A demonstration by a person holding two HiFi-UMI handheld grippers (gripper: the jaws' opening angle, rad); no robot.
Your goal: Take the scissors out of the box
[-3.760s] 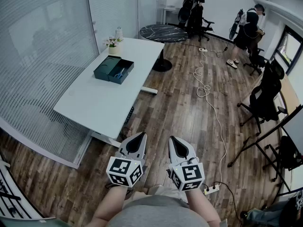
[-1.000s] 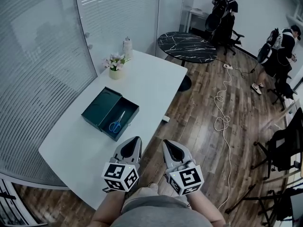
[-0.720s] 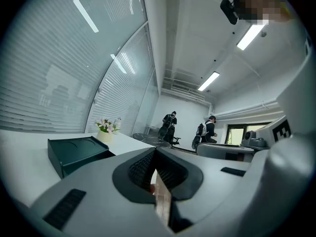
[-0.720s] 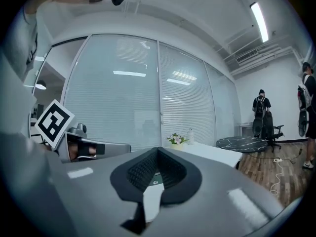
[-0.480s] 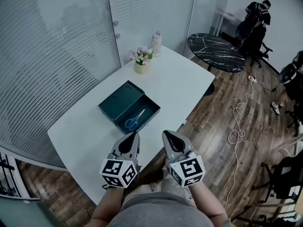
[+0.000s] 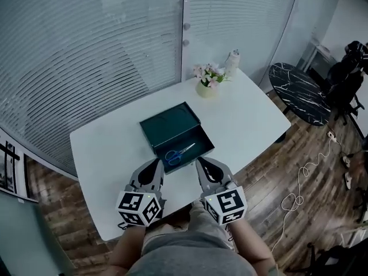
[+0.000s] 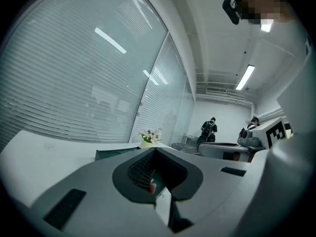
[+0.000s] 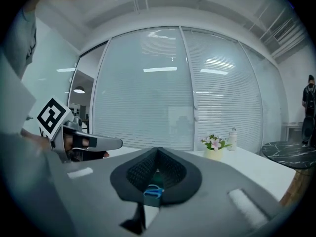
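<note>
Standing closer to the table (image 6: 103, 154) than a sec ago: the box (image 6: 167, 122), w/ the scissors (image 6: 179, 153) lying inside, now sits right in front of me, flowers (image 6: 208, 76) beyond. My left claw (image 6: 156, 163) & right claw (image 6: 202, 162) are side by side over the near table edge, pointing roughly level at the box. Both are clenched, nothing in either.

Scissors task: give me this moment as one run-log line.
scissors: in open green box, untouched | box: on white table | left gripper: shut, empty | right gripper: shut, empty
</note>
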